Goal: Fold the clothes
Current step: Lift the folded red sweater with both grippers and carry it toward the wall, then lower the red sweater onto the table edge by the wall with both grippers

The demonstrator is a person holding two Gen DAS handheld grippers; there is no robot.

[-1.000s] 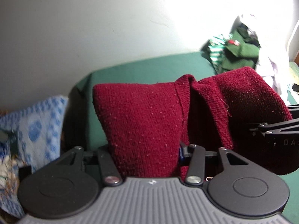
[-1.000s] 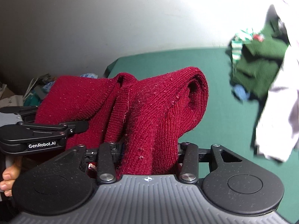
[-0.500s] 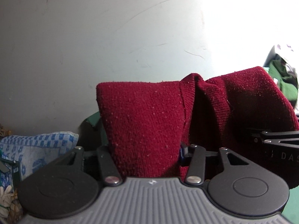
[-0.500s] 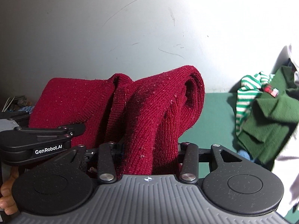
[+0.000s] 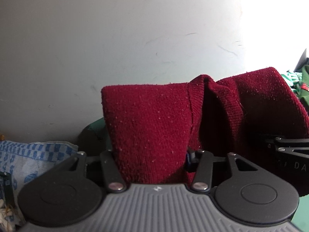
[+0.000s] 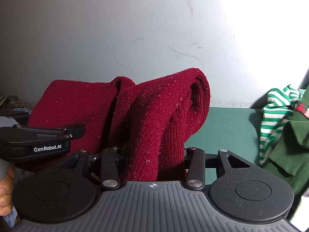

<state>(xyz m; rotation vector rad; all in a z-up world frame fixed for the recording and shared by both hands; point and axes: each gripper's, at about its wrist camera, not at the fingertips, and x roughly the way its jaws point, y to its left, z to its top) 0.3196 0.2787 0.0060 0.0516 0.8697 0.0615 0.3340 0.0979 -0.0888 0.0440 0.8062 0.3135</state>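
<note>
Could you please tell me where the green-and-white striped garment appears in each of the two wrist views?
Left wrist view: a sliver of the striped garment at the far right edge, behind the red sweater.
Right wrist view: at the right, draped beside dark green clothes.
Shared landmark: the red sweater, centre in both.

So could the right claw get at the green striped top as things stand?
Probably not yet: the right claw is clamped on the red sweater, which fills its jaws. The striped top lies off to the side on the green surface, with nothing between.
</note>
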